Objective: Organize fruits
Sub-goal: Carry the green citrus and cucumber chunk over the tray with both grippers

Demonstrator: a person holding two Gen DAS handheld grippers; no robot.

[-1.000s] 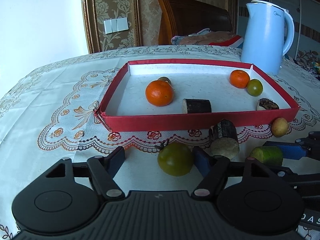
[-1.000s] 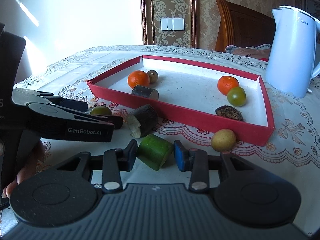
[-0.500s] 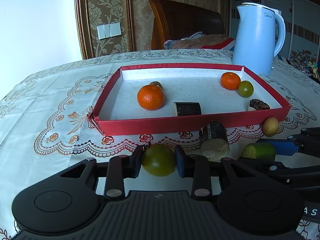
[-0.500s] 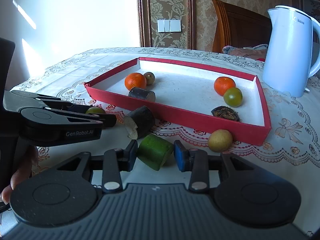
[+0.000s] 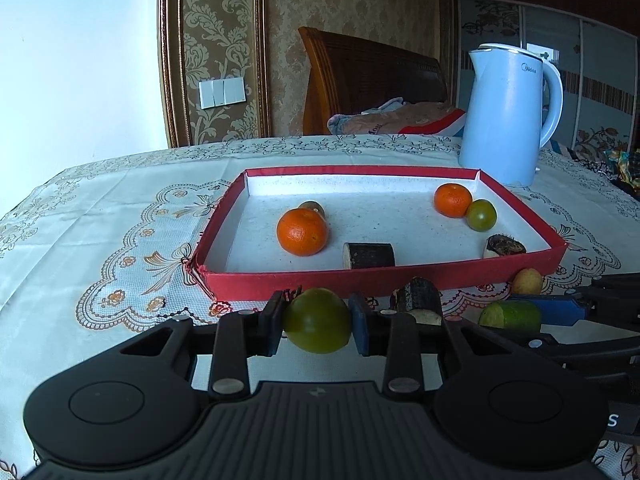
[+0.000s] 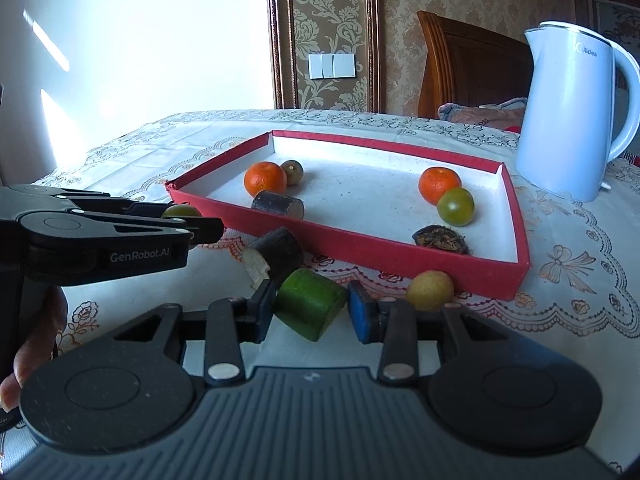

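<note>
Left tongs [image 5: 317,322] have just closed, clamped on green tomato [image 5: 317,320] at red tray's [image 5: 360,278] near wall. Right tongs [image 6: 310,308] grip green cylinder chunk [image 6: 310,309] on desk [image 6: 560,320], beside yellow fruit [image 6: 430,290]. Oranges [image 5: 302,231] inside tray.

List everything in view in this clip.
tray: one, red, mid-table
oranges: two, orange, in tray
green fruit: two; one in tray, one in left gripper
brownish fruit: one, behind left-hand orange
dark stubs: two; one in tray, one before it
husky lump: one, dark, tray's right corner
yellow fruit: one, by tray's front wall
green chunk: one, in right gripper
kettle: one, pale blue, behind tray
left gripper: black, just closed on green fruit
right gripper: black, shut on green chunk
hand: one, holding left gripper
</note>
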